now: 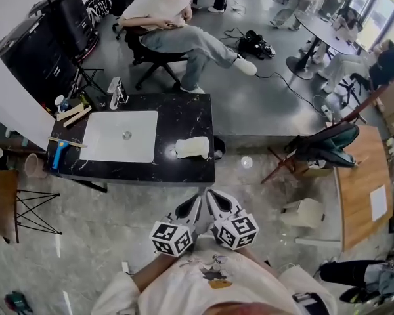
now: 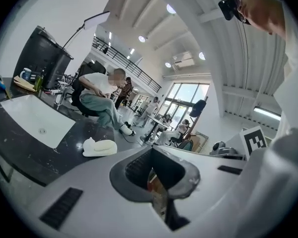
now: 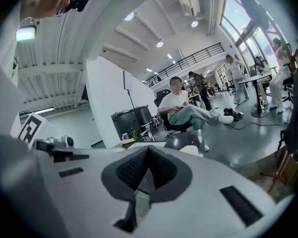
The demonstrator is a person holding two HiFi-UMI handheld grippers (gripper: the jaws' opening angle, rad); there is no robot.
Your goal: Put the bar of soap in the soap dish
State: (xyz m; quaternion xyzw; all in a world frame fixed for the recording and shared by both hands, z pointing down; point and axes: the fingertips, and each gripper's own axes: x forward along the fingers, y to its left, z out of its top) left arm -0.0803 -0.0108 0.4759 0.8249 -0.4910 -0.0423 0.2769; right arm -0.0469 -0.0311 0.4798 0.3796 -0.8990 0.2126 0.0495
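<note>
A white soap dish (image 1: 184,151) stands near the front right corner of the black marble counter (image 1: 190,113), with a pale cream bar of soap (image 1: 198,144) lying on it. The left gripper view shows the same dish (image 2: 92,148) and bar of soap (image 2: 106,145) ahead and to the left. In the right gripper view only a cream patch of the bar of soap (image 3: 191,149) peeks over the jaws. My left gripper (image 1: 192,206) and right gripper (image 1: 213,199) are held side by side close to my chest, short of the counter. Both are shut with nothing between the pads.
A white sink (image 1: 120,136) with a faucet (image 1: 118,94) is set in the counter's left half. A blue tool (image 1: 58,155) and wooden pieces (image 1: 73,114) lie at its left end. A person sits on a chair (image 1: 177,25) behind the counter. A wooden table (image 1: 358,195) stands at the right.
</note>
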